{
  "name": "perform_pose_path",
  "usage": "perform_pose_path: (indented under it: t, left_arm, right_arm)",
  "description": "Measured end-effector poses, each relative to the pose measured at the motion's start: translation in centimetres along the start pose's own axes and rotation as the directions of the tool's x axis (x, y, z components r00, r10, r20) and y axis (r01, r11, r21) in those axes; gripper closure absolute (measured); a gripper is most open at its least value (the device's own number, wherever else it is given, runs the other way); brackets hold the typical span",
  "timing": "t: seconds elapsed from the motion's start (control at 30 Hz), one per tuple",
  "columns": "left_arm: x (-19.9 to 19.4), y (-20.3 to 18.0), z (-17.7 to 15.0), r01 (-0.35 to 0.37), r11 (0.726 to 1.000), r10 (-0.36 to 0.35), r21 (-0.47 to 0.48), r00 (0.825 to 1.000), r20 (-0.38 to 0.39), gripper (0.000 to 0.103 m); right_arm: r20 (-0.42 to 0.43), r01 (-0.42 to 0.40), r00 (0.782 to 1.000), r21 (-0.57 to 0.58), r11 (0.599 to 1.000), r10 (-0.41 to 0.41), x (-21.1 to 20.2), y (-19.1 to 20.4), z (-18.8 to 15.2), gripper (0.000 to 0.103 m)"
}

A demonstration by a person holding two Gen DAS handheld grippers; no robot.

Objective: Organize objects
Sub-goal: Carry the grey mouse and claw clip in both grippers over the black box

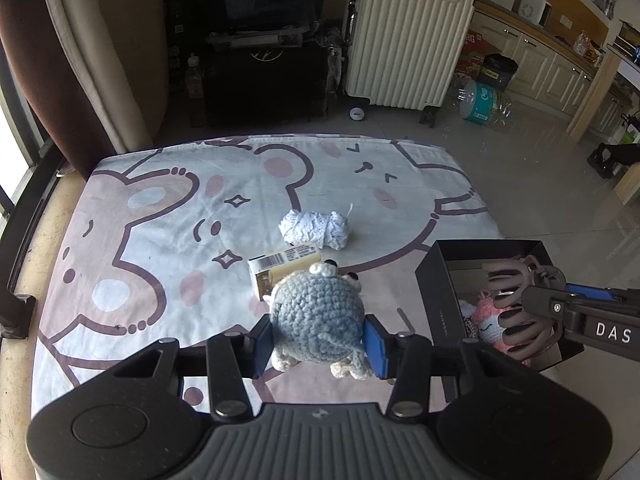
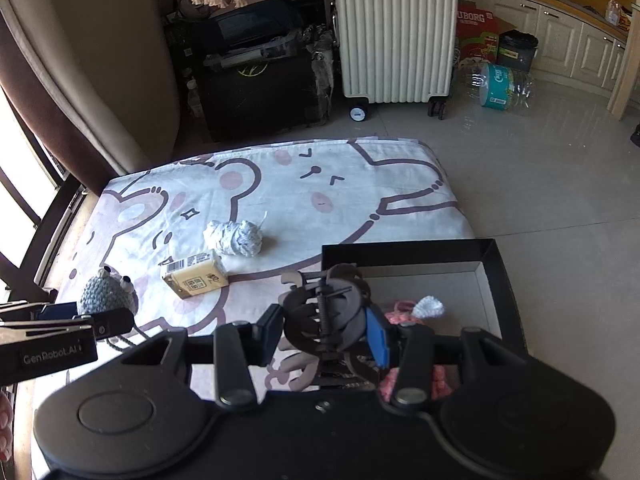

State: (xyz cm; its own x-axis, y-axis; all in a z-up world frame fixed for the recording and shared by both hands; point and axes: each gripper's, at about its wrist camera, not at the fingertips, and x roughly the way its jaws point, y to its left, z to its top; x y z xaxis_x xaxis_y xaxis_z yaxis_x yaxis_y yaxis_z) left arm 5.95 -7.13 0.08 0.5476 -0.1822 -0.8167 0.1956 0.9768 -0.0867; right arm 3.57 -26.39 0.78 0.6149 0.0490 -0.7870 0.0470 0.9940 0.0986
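Crochet work fills the left wrist view: the left claw (image 1: 319,338) is clamped on a blue crochet toy (image 1: 318,314), its blue pads pressing the round body from both sides so the soft thing cannot slip while carried. The toy hangs above the cartoon blanket (image 1: 160,216), to the left of the black box (image 1: 434,280), which looks like the collecting place, since a pink and white toy (image 1: 486,326) already lies inside. A yellow carton (image 1: 280,270) lies on the blanket just beyond the blue toy, left of the box, and a white yarn ball (image 1: 314,228) sits farther out, also left of the box. Both seem yet to be gathered.

From the right wrist view, the right claw (image 2: 326,330) grips a dark hair clip (image 2: 320,312) across its middle, by the spring, which probably keeps the curved teeth free. The clip hangs over the near left corner of the black box (image 2: 496,280), apparently ready to go in beside the pink toy. Left of the box lie the carton (image 2: 196,278) and yarn ball (image 2: 234,238); farther left, the left claw (image 2: 108,320) holds the blue toy (image 2: 106,292).
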Motion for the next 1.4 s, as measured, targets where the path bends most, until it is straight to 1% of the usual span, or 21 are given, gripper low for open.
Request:
perform_pose_path:
  t: [0.63,0.83,0.97,1.07,1.17,1.27,1.4]
  left_arm:
    - [1.0,-5.3,0.8,0.075,0.996,-0.076,0.056,0.997,0.013,0.055]
    - [1.3,-6.3,1.2,0.105,0.992,-0.108,0.063,0.994,0.037,0.055]
    - [1.5,-6.8,1.4,0.133,0.989,-0.137,0.065,0.989,0.055,0.055]
    - [1.8,-7.3,1.6,0.151,0.986,-0.155,0.071,0.986,0.056,0.055]
    - [2.3,-7.8,1.8,0.171,0.983,-0.175,0.068,0.983,0.054,0.055]
    - [3.0,-8.1,2.1,0.196,0.979,-0.199,0.062,0.978,0.058,0.055]
    - [3.9,-8.4,2.5,0.227,0.972,-0.23,0.053,0.971,0.066,0.055]
  right_arm:
    - [0.015,0.068,0.997,0.083,0.994,-0.069,-0.4,-6.5,-0.7,0.057]
    - [0.029,0.083,0.996,0.102,0.991,-0.086,-0.3,-8.0,-0.9,0.057]
    - [0.024,0.097,0.995,0.064,0.993,-0.098,0.6,-8.3,-1.3,0.057]
    - [-0.004,0.14,0.99,0.003,0.99,-0.14,1.9,-8.2,-1.7,0.057]
    - [-0.026,0.164,0.986,-0.038,0.986,-0.165,3.1,-8.5,-2.1,0.057]
    - [-0.035,0.164,0.986,-0.055,0.985,-0.166,4.2,-9.1,-2.3,0.057]
    - [-0.059,0.166,0.983,-0.12,0.979,-0.174,5.7,-9.1,-2.6,0.057]
